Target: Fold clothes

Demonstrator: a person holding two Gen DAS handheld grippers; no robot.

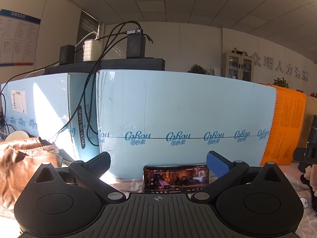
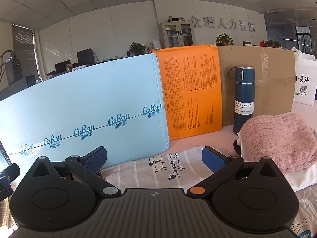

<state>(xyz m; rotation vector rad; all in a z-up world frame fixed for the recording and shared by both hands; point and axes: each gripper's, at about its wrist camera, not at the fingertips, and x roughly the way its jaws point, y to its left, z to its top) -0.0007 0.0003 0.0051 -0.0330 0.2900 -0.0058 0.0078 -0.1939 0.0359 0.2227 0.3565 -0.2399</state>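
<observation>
A striped garment with a cartoon print (image 2: 158, 166) lies spread on the table under my right gripper (image 2: 154, 158), which stands open with nothing between its blue pads. A pink knitted sweater (image 2: 277, 140) sits bunched on a white cloth at the right. In the left wrist view a brown garment (image 1: 21, 164) is heaped at the left. My left gripper (image 1: 158, 163) is open and empty, pointing at a phone (image 1: 176, 178) propped against a light blue carton (image 1: 178, 109).
The light blue carton (image 2: 83, 107), an orange box (image 2: 190, 91) and a brown cardboard box (image 2: 267, 75) wall off the table's far side. A dark blue vacuum bottle (image 2: 242, 99) stands by the sweater. Chargers and cables (image 1: 111, 45) sit on top of the cartons. A white bag (image 2: 305, 81) is far right.
</observation>
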